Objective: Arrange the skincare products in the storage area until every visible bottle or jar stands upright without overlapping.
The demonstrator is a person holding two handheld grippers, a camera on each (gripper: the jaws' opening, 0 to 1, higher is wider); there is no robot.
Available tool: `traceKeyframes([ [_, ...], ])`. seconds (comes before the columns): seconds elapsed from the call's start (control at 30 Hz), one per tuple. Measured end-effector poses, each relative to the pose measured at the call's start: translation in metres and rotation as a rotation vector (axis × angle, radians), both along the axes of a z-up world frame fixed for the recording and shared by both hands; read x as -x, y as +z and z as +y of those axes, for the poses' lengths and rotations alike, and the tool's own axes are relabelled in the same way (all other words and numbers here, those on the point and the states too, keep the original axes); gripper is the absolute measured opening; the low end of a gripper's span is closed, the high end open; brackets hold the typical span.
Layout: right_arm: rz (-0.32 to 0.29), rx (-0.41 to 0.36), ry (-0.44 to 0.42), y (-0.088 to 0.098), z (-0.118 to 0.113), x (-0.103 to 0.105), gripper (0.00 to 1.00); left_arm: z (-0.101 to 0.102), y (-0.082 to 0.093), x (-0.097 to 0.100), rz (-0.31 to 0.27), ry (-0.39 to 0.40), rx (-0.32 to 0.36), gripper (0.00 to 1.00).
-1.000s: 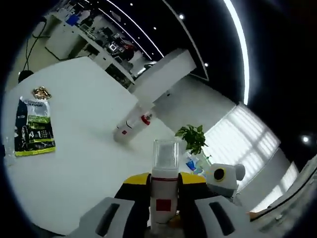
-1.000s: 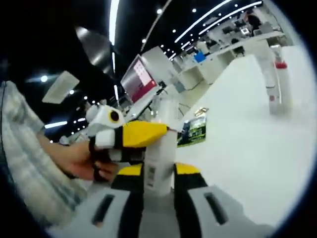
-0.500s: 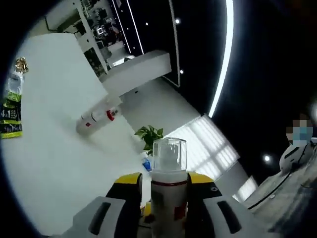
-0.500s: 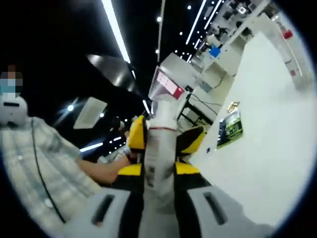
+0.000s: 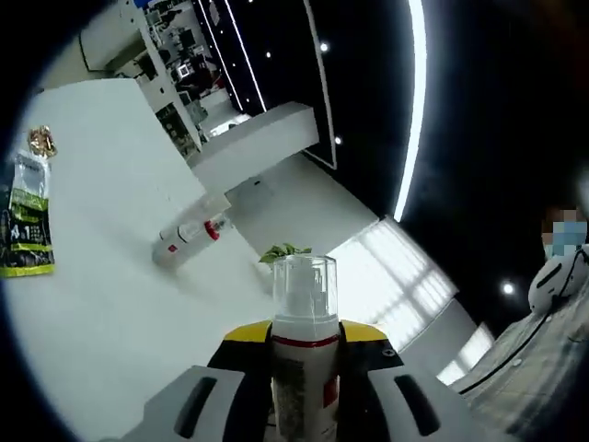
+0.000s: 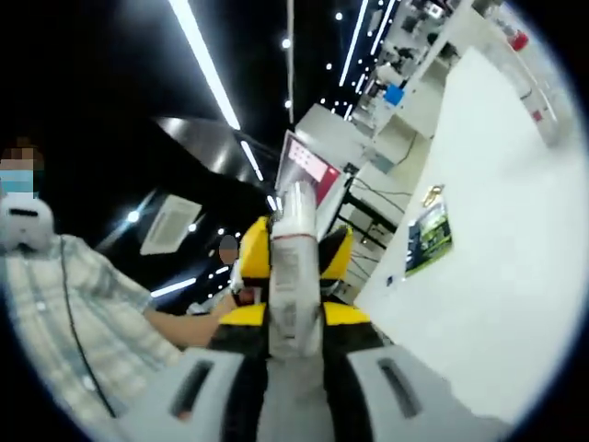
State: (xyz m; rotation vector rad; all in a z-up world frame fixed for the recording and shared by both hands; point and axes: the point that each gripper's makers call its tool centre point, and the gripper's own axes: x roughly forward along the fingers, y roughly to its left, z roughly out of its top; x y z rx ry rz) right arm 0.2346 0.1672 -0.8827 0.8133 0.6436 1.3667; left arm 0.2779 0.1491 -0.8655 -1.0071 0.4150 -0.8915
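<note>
A white pump bottle [image 5: 302, 368] with a clear cap and a red band stands up between my left gripper's [image 5: 304, 359] jaws, which are shut on it. In the right gripper view the same white bottle [image 6: 294, 276] rises from my right gripper [image 6: 294, 322], also shut on it. The left gripper's yellow fingers [image 6: 253, 250] clamp it higher up, near the red band. The bottle is held in the air over the white table [image 5: 110, 304]. Two tall white bottles with red caps [image 5: 189, 241] stand close together far off on the table, and they appear again as the red-capped bottles [image 6: 532, 64].
A green snack packet [image 5: 28, 226] lies flat on the table, also seen as the packet [image 6: 425, 238]. A potted plant [image 5: 285, 253] stands past the table's far edge. A person's plaid sleeve [image 6: 64, 313] and hand [image 6: 230, 296] are at the left. Office desks lie beyond.
Both views have rolled and tilted with the hands. In the right gripper view the left gripper swung from across the bottle to clamp around its upper part. The bottle stays held.
</note>
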Motion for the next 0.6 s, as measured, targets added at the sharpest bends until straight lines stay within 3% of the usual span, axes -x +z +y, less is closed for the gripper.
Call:
traceKeyframes([
  [0.03,-0.003,0.006,0.0,-0.001,0.0,0.0,0.19,0.002,0.0,-0.004,-0.017,0.037,-0.042,0.26],
  [0.23,-0.066,0.066,-0.027,-0.008,0.002,-0.003,0.21,0.004,0.001,-0.014,-0.043,0.116,-0.125,0.26],
  [0.4,-0.121,0.087,0.019,-0.007,0.007,0.006,0.19,0.001,0.007,-0.014,-0.074,0.125,-0.109,0.26],
  [0.5,-0.096,0.051,0.042,0.0,0.004,0.009,0.18,0.0,0.012,-0.011,-0.086,0.107,-0.077,0.26],
  [0.6,-0.038,-0.025,0.087,0.011,0.004,0.016,0.18,-0.003,0.028,-0.002,-0.108,0.041,0.042,0.26],
])
